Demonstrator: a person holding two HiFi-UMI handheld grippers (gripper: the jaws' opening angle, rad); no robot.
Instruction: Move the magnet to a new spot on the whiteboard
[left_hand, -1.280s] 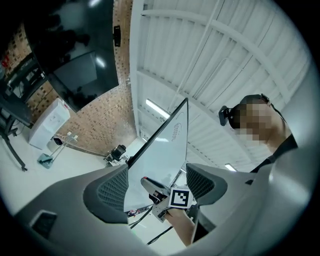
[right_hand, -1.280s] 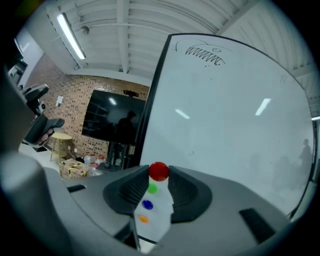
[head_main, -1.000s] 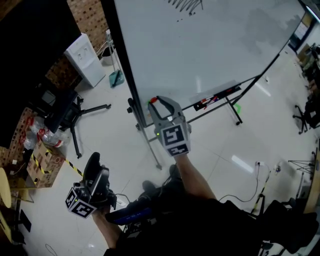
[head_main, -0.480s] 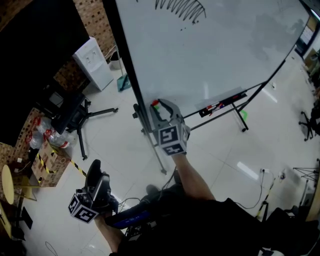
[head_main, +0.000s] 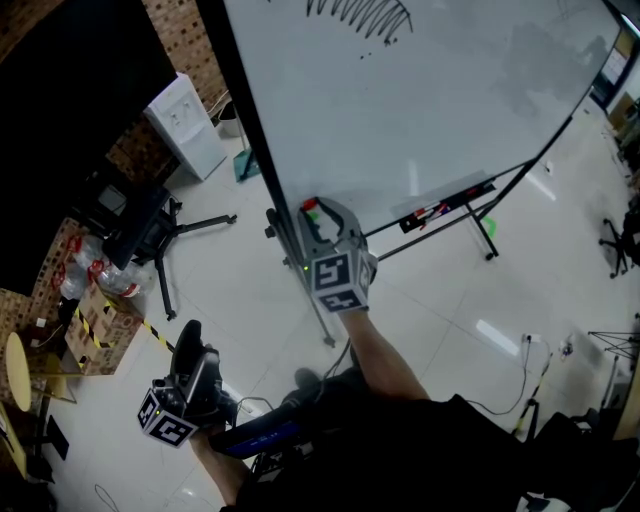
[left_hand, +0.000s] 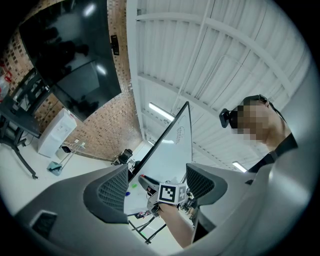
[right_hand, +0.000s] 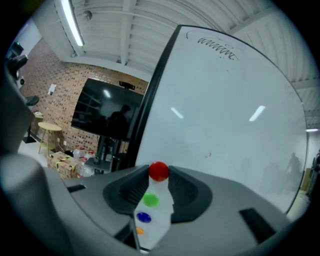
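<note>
So the red magnet (right_hand: 159, 171) is sitting right at the tips of the right gripper (right_hand: 159, 174), down near the lower left corner of the whiteboard (right_hand: 225, 115). The fingers (right_hand: 127, 192) are pinching in narrow on it, one touching each side, so I'm reading that as a proper grab. Just below it, a green magnet (right_hand: 151, 200), a blue magnet (right_hand: 143, 217) and an orange magnet (right_hand: 139, 231) are showing in a row in the gap between the fingers.

Progress-wise, I'm guessing this is the pick-up stage. The magnet is gripped but it's hanging around the same corner as the others, so carrying it over and sticking it on a fresh bit of board is all left to do. Plenty of blank white to aim for.

The left gripper (left_hand: 155, 182) is doing nothing, hanging low by the person's side with its fingers (left_hand: 112, 192) spread wide and empty.

Hard to make out: whether the magnet is touching the board or is already off it. No view is showing that gap. From the head view the magnet (head_main: 310, 205) is just a red speck at the gripper tip.
</note>
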